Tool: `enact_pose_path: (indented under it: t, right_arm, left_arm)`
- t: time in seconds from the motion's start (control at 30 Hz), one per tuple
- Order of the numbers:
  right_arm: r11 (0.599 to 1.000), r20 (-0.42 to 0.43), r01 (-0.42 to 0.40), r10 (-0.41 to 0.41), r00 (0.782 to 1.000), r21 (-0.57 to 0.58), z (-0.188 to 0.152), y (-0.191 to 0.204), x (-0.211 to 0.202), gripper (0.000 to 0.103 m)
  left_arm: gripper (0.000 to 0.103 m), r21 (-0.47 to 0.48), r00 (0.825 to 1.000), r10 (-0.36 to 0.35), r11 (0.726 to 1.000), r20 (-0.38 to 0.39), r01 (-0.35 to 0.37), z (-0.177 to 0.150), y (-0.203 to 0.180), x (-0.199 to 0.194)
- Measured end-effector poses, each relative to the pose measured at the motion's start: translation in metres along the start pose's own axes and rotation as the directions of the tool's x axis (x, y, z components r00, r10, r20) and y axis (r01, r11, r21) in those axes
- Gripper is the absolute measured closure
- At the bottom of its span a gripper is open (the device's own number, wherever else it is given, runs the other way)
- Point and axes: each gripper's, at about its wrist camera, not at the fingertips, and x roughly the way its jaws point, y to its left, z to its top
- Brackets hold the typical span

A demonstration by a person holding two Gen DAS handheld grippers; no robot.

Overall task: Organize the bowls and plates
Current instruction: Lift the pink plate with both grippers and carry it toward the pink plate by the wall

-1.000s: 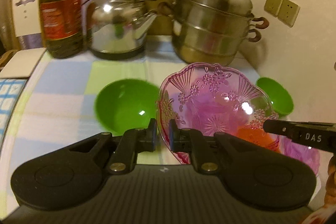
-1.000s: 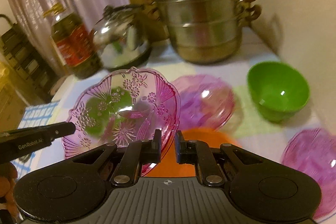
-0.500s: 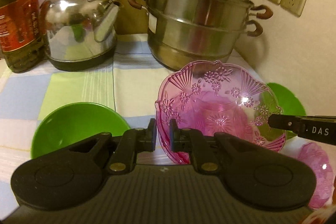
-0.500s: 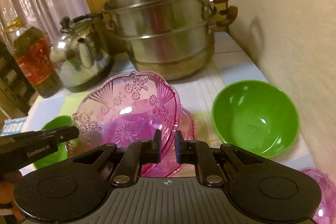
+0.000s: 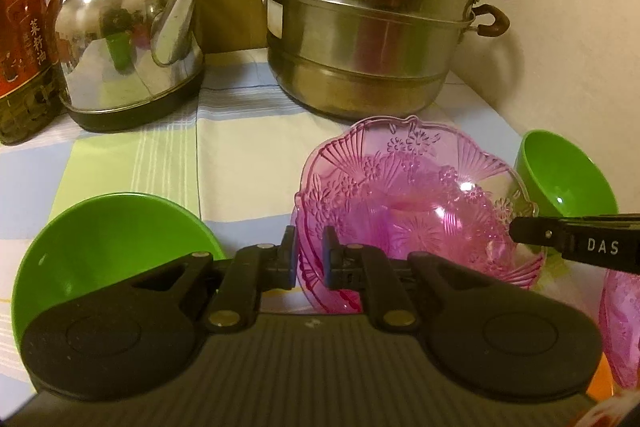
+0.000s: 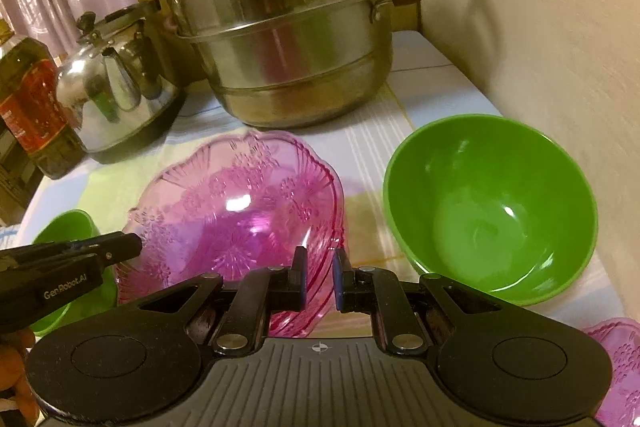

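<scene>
A pink patterned glass bowl is held low over the checked tablecloth, in front of the steamer pot. My left gripper is shut on its near-left rim. My right gripper is shut on the opposite rim; its tip shows at the bowl's right side in the left wrist view. The edge of a second pink bowl seems to show just under the held one; whether they touch I cannot tell. One green bowl sits to the left, another green bowl to the right by the wall.
A tall steel steamer pot stands right behind the bowls, with a steel kettle and an oil bottle to its left. The wall runs along the right. Another pink bowl lies at the near right.
Both grippers have carried the pink bowl forward and down toward the steamer pot. It was tilted up on edge and now lies flatter, low between the two green bowls.
</scene>
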Motion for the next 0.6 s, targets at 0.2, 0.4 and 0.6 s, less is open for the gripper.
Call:
enact_pose_path:
  t: [0.2, 0.4, 0.6]
  right_arm:
    - [1.000, 0.001, -0.005, 0.005, 1.000, 0.010, 0.000, -0.005, 0.005, 0.090]
    - [1.000, -0.010, 0.002, -0.002, 1.000, -0.002, -0.004, -0.005, 0.012, 0.090]
    - [1.000, -0.010, 0.016, -0.016, 1.000, -0.021, -0.005, -0.004, 0.013, 0.090]
  left_arm:
    - [0.092, 0.006, 1.000, 0.008, 1.000, 0.002, -0.008, 0.002, -0.002, 0.003]
    - [0.093, 0.004, 1.000, 0.004, 1.000, -0.001, -0.004, 0.000, -0.002, 0.006]
    - [0.092, 0.010, 1.000, 0.008, 1.000, -0.011, -0.008, -0.002, -0.002, 0.010]
